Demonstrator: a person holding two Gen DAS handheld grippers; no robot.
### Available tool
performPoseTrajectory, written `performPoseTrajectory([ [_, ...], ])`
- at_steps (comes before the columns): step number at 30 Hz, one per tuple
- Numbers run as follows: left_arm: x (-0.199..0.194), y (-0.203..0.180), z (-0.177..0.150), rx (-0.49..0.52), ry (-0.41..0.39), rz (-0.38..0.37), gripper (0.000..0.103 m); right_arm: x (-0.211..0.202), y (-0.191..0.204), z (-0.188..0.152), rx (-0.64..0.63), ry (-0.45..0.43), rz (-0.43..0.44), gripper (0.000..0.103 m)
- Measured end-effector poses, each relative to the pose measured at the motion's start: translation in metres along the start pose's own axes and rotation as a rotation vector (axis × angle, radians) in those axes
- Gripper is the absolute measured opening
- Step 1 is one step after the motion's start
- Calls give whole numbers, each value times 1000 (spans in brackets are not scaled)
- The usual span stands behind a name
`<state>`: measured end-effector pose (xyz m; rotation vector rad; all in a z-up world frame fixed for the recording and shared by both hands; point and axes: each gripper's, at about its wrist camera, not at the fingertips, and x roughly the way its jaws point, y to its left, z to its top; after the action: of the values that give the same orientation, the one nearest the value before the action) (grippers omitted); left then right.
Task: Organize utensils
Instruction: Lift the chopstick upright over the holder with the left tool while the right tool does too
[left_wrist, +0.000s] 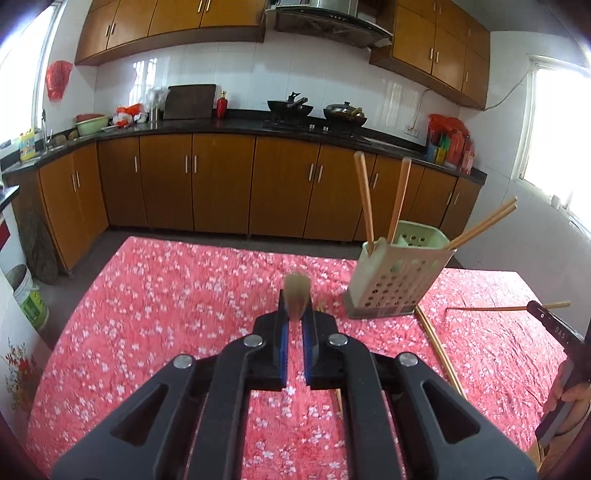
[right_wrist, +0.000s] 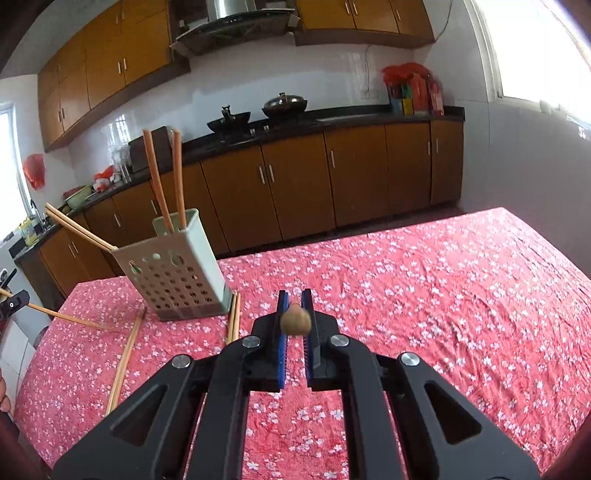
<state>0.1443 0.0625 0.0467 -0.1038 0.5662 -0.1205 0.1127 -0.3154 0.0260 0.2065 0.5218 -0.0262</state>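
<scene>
Left wrist view: left tool (left_wrist: 295, 317) pinches a chopstick (left_wrist: 296, 295) between its blue pads, seen end-on, blurred, held above the red floral cloth (left_wrist: 166, 314) on the desk. The pale green perforated holder (left_wrist: 395, 280) stands ahead and to the right, tilted. Four chopsticks stick out of it: two near-upright (left_wrist: 364, 199), two leaning right (left_wrist: 484, 221). More chopsticks lie on the cloth just right of the holder's base (left_wrist: 439, 347). At the right edge the right tool (left_wrist: 546, 317) shows with a chopstick (left_wrist: 491, 308) running through its tip.

Right wrist view: right tool (right_wrist: 295, 317) pinches a chopstick (right_wrist: 294, 322), seen end-on as a round tan tip between the pads. Holder (right_wrist: 177, 277) sits ahead and to the left, tilted. A pair of chopsticks (right_wrist: 233, 321) lies against its right base; another pair (right_wrist: 123, 365) lies on the cloth to its left. The left tool (right_wrist: 14, 301) is visible at the left edge, gripping a chopstick (right_wrist: 62, 315).
</scene>
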Motion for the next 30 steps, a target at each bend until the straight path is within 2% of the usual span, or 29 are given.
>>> performPoseTrajectory([
  [6,-18,-9,20,33,-28,-45,7,-16,14,24,-27,-59,67,8],
  [12,-43,-31,45,49,-65,-133,7,-46,37,59,-23,-113,222,8],
  [16,-57,-54,62,62,-121,-193,7,-65,59,85,-43,-191,297,8],
  [20,-62,-72,79,63,-186,-226,7,-69,77,101,-70,-276,303,8],
  [24,-52,-91,93,74,-241,-209,7,-55,93,115,-96,-331,272,8],
  [26,-41,-96,97,77,-235,-199,7,-43,96,118,-97,-324,261,8],
  [30,-4,-102,98,80,-167,-179,7,-15,97,115,-88,-268,235,8],
])
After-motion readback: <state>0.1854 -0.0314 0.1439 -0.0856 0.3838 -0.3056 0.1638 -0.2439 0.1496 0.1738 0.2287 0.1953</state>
